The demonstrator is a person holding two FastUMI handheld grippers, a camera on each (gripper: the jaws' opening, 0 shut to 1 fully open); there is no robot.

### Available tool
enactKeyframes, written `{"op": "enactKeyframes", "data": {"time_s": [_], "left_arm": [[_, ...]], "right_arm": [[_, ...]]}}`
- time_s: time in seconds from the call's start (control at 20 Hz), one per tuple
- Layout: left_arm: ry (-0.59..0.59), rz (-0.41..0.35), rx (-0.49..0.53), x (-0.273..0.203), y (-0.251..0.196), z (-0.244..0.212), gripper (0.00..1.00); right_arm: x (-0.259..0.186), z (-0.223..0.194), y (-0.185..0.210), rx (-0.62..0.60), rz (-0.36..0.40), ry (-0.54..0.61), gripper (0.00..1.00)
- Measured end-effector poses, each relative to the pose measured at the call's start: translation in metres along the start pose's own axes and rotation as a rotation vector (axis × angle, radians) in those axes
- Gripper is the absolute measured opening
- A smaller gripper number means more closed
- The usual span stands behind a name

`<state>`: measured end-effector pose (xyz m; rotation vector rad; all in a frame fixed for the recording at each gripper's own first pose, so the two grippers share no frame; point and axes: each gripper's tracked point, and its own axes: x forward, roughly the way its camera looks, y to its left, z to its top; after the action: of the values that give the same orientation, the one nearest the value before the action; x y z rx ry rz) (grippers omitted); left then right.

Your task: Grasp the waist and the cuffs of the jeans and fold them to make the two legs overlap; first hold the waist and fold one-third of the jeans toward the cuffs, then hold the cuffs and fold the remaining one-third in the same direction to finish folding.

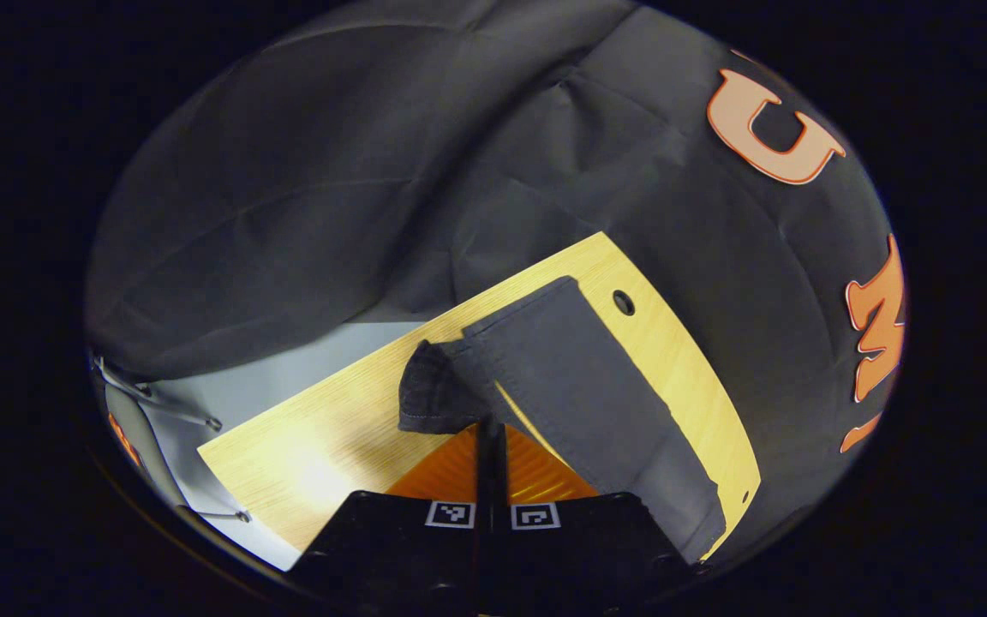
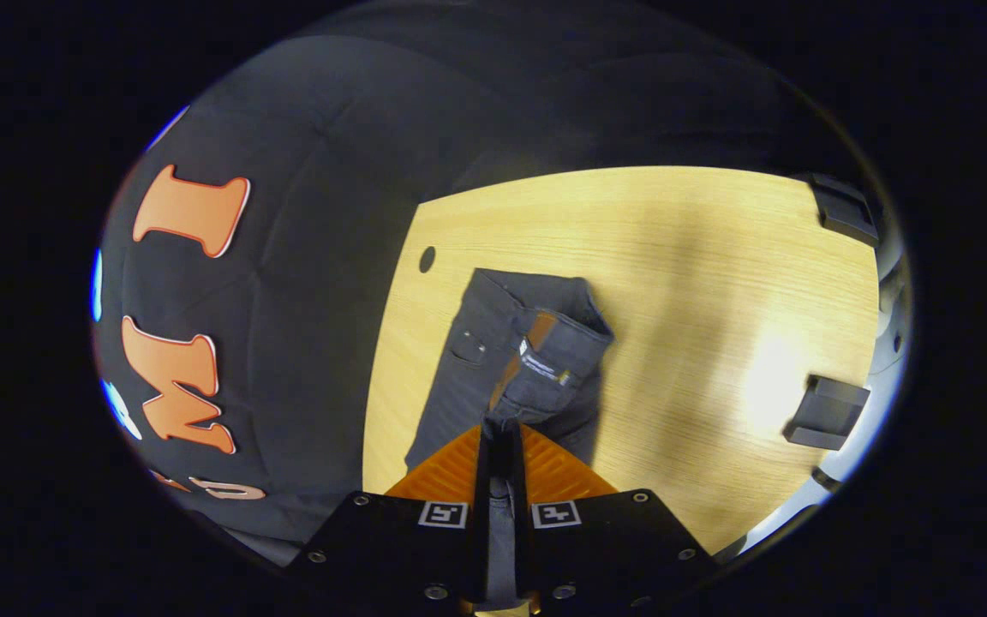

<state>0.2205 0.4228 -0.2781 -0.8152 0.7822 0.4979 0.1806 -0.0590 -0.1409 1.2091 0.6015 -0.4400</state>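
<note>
Two grippers, each clamped on denim. Left gripper (image 1: 490, 428), at the bottom centre of the left gripper view: jaws pressed together on a bunched cuff end of the jeans (image 1: 579, 386), lifted clear of the wooden table (image 1: 322, 446). Beyond it, the other leg lying flat, slanting from the frame's centre toward the lower right, its hem near a round hole in the table (image 1: 623, 302). Right gripper (image 2: 502, 433), at the bottom centre of the right gripper view: jaws pinching the waist of the jeans (image 2: 515, 351), with fabric trapped between the fingers and running down the gap. Waistband curled over, inside label showing, the seat with a pocket spread flat to the left, near the table's left edge.

Judged step: the first fold, bringing one leg over the other. To do it well:
- Carry waist and cuff across together, at an even pace, so no twist builds along the leg.
- Keep light tension between both ends; slack means wrinkles under the top layer.
- Lay the lifted leg edge to edge on the flat one before releasing.
- Watch the table's edge by the black cloth; keep the denim on the wood.
</note>
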Motion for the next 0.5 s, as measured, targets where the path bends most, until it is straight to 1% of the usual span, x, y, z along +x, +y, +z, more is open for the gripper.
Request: {"op": "enactKeyframes", "data": {"time_s": [0.05, 0.15, 0.25, 0.4, 0.5], "left_arm": [[0.001, -0.005, 0.015, 0.002, -0.005, 0.004, 0.01], [0.002, -0.019, 0.043, 0.010, -0.019, 0.009, 0.01], [0.020, -0.011, 0.069, 0.019, -0.024, 0.005, 0.01], [0.042, -0.011, 0.060, 0.025, -0.024, -0.003, 0.00], [0.056, -0.004, 0.055, 0.026, -0.023, -0.005, 0.01]], "right_arm": [[0.000, 0.003, 0.001, -0.016, -0.008, -0.007, 0.13], [0.010, 0.001, -0.001, -0.048, -0.031, 0.013, 0.08], [0.018, -0.007, -0.020, -0.065, -0.120, 0.051, 0.07], [0.021, -0.012, -0.050, -0.072, -0.202, 0.060, 0.07], [0.021, -0.016, -0.056, -0.027, -0.203, 0.091, 0.07]]}}
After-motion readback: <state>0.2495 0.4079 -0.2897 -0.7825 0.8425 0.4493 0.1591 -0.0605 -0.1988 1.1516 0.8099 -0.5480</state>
